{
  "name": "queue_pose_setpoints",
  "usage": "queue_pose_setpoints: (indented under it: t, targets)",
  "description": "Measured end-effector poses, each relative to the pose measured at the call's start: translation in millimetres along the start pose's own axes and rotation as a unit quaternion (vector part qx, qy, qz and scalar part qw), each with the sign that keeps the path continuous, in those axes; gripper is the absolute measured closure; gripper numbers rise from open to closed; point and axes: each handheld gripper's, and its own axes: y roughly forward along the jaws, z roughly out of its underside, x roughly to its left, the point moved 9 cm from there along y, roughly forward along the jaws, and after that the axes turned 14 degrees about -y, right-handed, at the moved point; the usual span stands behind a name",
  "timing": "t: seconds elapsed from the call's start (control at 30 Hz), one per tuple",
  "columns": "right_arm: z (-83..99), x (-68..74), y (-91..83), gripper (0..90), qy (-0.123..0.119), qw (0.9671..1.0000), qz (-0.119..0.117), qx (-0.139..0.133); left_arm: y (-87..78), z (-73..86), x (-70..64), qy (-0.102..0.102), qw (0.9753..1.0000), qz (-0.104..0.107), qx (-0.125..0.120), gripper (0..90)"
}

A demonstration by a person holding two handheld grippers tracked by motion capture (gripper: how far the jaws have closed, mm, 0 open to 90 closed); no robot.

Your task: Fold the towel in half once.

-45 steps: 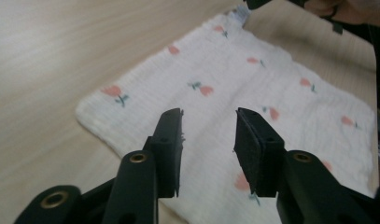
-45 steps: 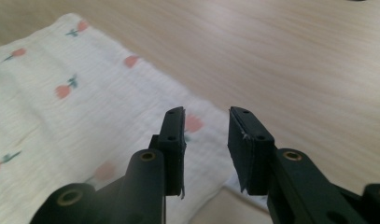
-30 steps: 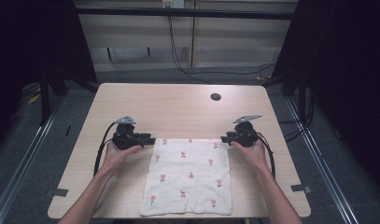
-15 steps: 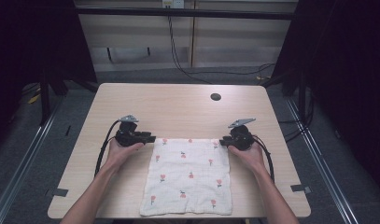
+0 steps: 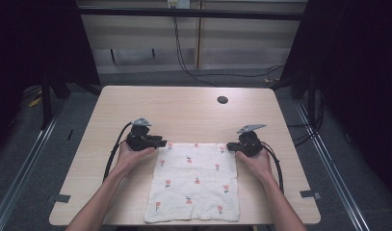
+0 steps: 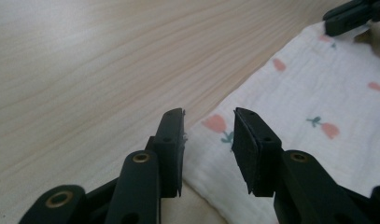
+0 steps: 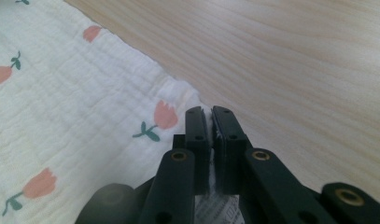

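Observation:
A white cloth with a tulip print [image 5: 193, 180] lies flat on the near half of the wooden table [image 5: 184, 110]. My left gripper [image 5: 158, 142] sits at the cloth's far left corner. In the left gripper view it [image 6: 208, 114] stands open, its jaws on either side of the cloth's [image 6: 318, 93] edge, low over the table. My right gripper [image 5: 231, 147] is at the far right corner. In the right gripper view it [image 7: 211, 112] is shut on that corner of the cloth [image 7: 61, 107], with white fabric pinched between the jaws.
A small dark round hole [image 5: 222, 100] is in the table's far right part. Bare wood stretches beyond the cloth to the far edge. The right gripper's jaw tips [image 6: 351, 16] show at the top right of the left gripper view.
Both hands have stayed at the cloth's far corners, with only slight shifts. The cloth lies as before.

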Motion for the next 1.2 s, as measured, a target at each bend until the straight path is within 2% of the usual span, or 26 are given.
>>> queue_pose_setpoints:
  t: [0.07, 0.13, 0.2, 0.23, 0.33, 0.43, 0.47, 0.5, 0.57, 0.6, 0.7, 0.77, 0.87, 1.03, 1.2]
  targets:
    - [0.3, 0.3, -0.2, 85.8, -0.001, 1.0, 0.001, -0.003, 3.1, 3.2, 4.9, 0.004, 0.9999, -0.015, 0.008, 63.1]
    - [1.2, 1.1, -0.9, 85.8, 0.002, 1.0, 0.002, -0.004, 3.1, 3.7, 8.5, -0.002, 0.9999, -0.015, 0.007, 63.1]
    - [0.9, 0.5, -0.4, 85.7, -0.001, 0.9999, 0.002, -0.01, 3.9, 4.6, 9.1, -0.001, 0.9999, -0.015, 0.007, 62.8]
    - [0.9, 0.2, -0.4, 85.6, 0.001, 1.0, 0.006, -0.006, 5.6, 7.4, 8.8, 0.007, 0.9999, -0.006, 0.012, 61.5]
    - [1.0, 0.4, -0.2, 85.7, 0.005, 1.0, 0.002, -0.008, 5.5, 7.2, 9.1, 0.001, 0.9999, -0.006, 0.009, 61.9]
    - [1.0, 0.0, -0.3, 85.8, 0.008, 0.9999, 0.0, -0.015, 6.4, 11.5, 2.0, 0.023, 0.9995, 0.004, 0.022, 68.7]
    - [1.0, 0.0, -0.3, 85.8, 0.008, 0.9999, 0.0, -0.015, 6.4, 11.5, 2.0, 0.023, 0.9995, 0.004, 0.022, 70.4]
    - [1.2, 0.2, -1.5, 85.8, 0.011, 0.9998, -0.001, -0.015, 6.7, 11.9, 3.0, 0.045, 0.9987, -0.016, 0.02, 76.7]
    - [-2.2, -1.2, -5.0, 85.9, 0.021, 0.9993, -0.001, -0.031, 7.6, 13.3, 0.5, 0.049, 0.9985, -0.009, 0.022, 84.0]
    - [-5.0, -0.9, -7.7, 85.9, 0.028, 0.9988, -0.003, -0.039, 7.5, 13.3, 0.4, 0.051, 0.9983, -0.015, 0.021, 85.4]
    - [-8.0, 0.7, -14.2, 86.0, 0.025, 0.9987, -0.005, -0.045, 7.5, 14.2, -0.9, 0.048, 0.9986, -0.012, 0.022, 86.5]
    - [-7.4, 1.8, -15.5, 86.1, 0.025, 0.9986, -0.008, -0.046, 7.2, 15.0, -1.8, 0.037, 0.9991, 0.002, 0.023, 86.6]
    - [-8.2, 4.1, -16.6, 86.3, 0.026, 0.9981, -0.015, -0.053, 1.6, 14.7, -0.8, 0.034, 0.9991, 0.011, 0.024, 86.7]
    - [-13.3, 6.8, -21.8, 86.5, 0.022, 0.9975, -0.017, -0.064, -10.7, 5.7, -3.4, 0.031, 0.9993, 0.019, -0.002, 86.9]
    - [-20.0, 5.7, -28.5, 86.5, 0.018, 0.9967, -0.013, -0.078, -19.2, 0.3, -5.9, 0.024, 0.9992, 0.027, -0.017, 86.9]
